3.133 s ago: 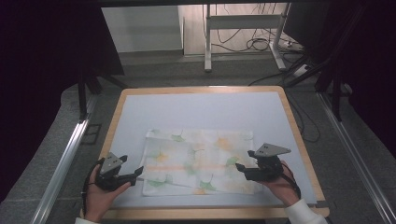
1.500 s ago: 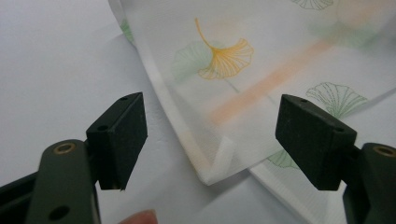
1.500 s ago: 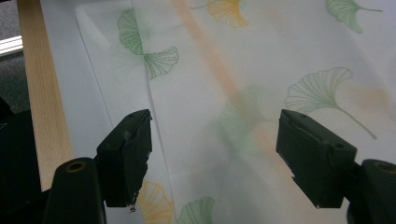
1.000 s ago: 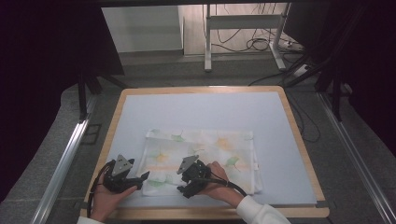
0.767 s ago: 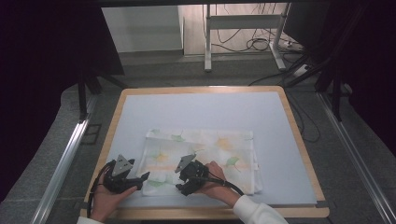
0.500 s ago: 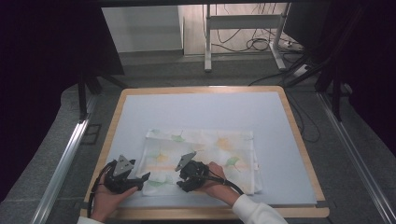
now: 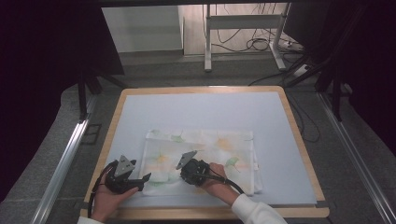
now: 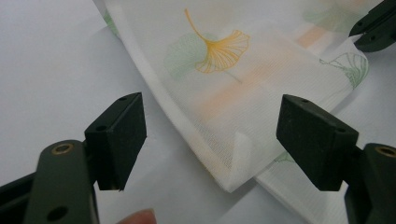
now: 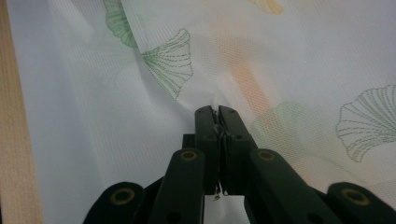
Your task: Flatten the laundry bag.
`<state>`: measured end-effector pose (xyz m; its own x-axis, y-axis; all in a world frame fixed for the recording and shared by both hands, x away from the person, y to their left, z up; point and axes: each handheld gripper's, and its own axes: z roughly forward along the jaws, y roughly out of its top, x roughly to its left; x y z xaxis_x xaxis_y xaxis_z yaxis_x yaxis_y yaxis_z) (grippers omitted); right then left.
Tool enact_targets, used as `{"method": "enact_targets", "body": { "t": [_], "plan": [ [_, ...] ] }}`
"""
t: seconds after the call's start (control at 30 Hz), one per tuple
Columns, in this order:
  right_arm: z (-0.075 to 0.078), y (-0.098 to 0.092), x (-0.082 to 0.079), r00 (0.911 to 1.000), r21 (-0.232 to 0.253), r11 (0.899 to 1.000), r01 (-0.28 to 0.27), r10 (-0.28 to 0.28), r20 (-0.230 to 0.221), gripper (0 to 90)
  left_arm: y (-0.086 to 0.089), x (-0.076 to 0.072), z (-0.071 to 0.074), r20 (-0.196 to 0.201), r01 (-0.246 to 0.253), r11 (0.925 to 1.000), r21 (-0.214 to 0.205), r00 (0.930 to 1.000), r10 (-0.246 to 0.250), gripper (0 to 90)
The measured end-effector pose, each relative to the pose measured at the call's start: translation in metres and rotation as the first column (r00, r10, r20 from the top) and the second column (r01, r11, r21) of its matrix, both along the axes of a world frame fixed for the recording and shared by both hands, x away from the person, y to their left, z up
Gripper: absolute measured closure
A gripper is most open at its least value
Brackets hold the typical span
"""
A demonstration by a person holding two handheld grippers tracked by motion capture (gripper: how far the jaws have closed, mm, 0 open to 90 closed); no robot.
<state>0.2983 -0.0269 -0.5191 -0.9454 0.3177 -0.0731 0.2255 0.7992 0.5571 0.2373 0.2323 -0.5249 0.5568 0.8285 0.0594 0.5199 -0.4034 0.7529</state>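
Note:
A white mesh cloth (image 7: 219, 151) printed with green and orange ginkgo leaves lies folded on the pale blue mat (image 7: 201, 112). My right gripper (image 7: 186, 173) rests on the cloth's near left part. Its jaws have just been closing and are now shut on a pinched-up fold of the cloth (image 9: 177, 70), with my right gripper (image 9: 216, 114) gripping fabric between its pads. My left gripper (image 7: 145, 178) sits at the cloth's near left corner. It stands open, and my left gripper (image 8: 217, 135) has the turned-up corner of the cloth (image 8: 224, 93) between its pads, untouched.
The mat lies on a wooden-edged table (image 7: 299, 140), whose near edge runs just under both hands. The tips of the other gripper (image 8: 373, 25) show at the top right of the left gripper view. A metal rail (image 7: 65, 158) runs along the left side.
The right gripper has come from the cloth's right edge to its near left part, and its jaws have closed on the fabric. The left gripper has kept its place, open.

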Motion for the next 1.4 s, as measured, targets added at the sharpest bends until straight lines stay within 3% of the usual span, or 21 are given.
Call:
{"method": "enact_targets", "body": {
  "t": [0.3, 0.6, 0.73, 1.0, 1.2, 1.4],
  "plan": [
    [0.014, -0.011, 0.008, 0.9991, 0.084, 0.996, 0.043, -0.043, 0.003, 87.7, 0.0, 0.0, 0.0, 0.001, 0.002, 1.0, 0.0, 1.0, -0.002, 24.1],
    [0.015, -0.014, 0.012, 0.9981, 0.098, 0.993, 0.061, -0.062, 0.007, 87.7, -0.001, -0.004, 0.005, 0.023, 0.011, 0.9998, -0.016, 0.9997, -0.01, 24.5],
    [0.02, -0.017, 0.014, 0.9964, 0.121, 0.99, 0.069, -0.074, 0.041, 87.8, 0.0, -0.007, 0.01, 0.042, 0.001, 0.9991, -0.042, 0.9991, 0.001, 24.4],
    [0.021, -0.02, 0.024, 0.9946, 0.132, 0.986, 0.098, -0.101, 0.022, 87.8, -0.003, -0.014, 0.018, 0.08, 0.034, 0.9959, -0.084, 0.9965, -0.027, 24.6],
    [0.02, -0.021, 0.038, 0.9886, 0.162, 0.975, 0.15, -0.151, -0.01, 87.9, -0.009, -0.016, 0.017, 0.071, 0.064, 0.995, -0.077, 0.9958, -0.059, 24.7],
    [0.023, -0.024, 0.047, 0.9844, 0.184, 0.967, 0.174, -0.176, -0.005, 87.9, -0.011, -0.013, 0.013, 0.045, 0.063, 0.996, -0.063, 0.9972, -0.06, 24.9]
  ]
}}
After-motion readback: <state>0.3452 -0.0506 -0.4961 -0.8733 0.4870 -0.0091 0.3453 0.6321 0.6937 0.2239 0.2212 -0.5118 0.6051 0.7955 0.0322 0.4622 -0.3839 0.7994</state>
